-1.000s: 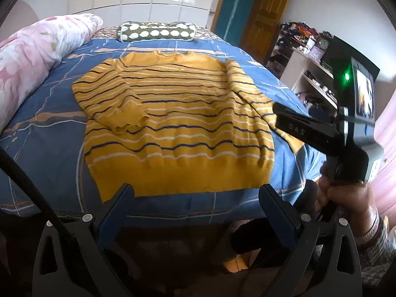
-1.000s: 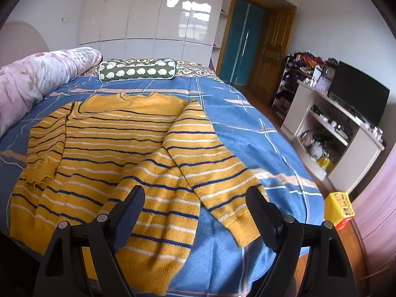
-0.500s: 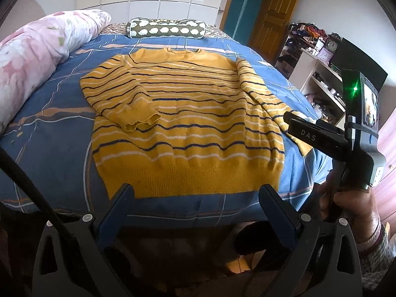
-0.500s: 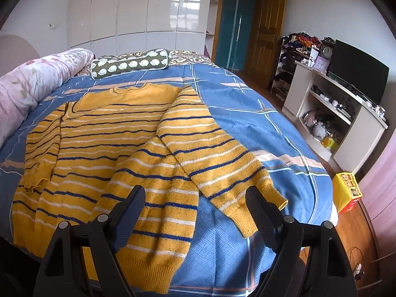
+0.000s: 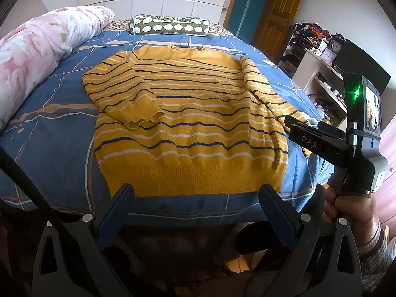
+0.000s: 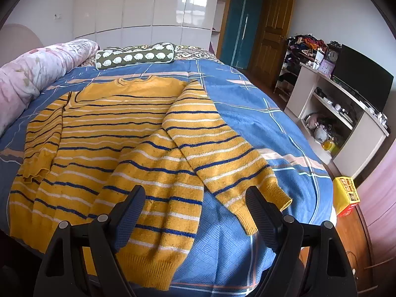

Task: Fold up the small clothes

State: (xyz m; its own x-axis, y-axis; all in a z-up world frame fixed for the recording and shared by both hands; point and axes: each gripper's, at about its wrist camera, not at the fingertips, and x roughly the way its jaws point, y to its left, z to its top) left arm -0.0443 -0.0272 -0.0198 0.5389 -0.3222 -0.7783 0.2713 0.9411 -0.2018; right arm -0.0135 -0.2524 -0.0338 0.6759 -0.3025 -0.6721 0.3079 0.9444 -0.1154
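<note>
Sweater [image 5: 193, 123], yellow with dark blue and white stripes, lies flat on the blue plaid bedspread [image 5: 61, 128], neckline toward the far end of the bed and hem toward the near edge. One sleeve [image 5: 121, 96] is folded in across the chest, its cuff resting on the body of the knit. The other sleeve [image 6: 222, 163] runs out diagonally from the shoulder and ends with its cuff on the bare bedspread near the bed's corner.

Left gripper [image 5: 195, 193] hangs just off the near edge of the bed, centred on the hem, its jaws spread wide with nothing between them; the hem sits just beyond its fingertips, not touched. Right gripper [image 6: 195, 195] is held over the sweater's near corner, jaws likewise wide apart and empty, with the side hem behind one finger and the loose cuff behind the other. In the left wrist view a hand [image 5: 351, 210] grips the right gripper's handle beside the bed.

A green patterned bolster [image 5: 170, 26] lies at the head of the bed, and a pink floral quilt [image 5: 37, 47] is rolled along the side.
</note>
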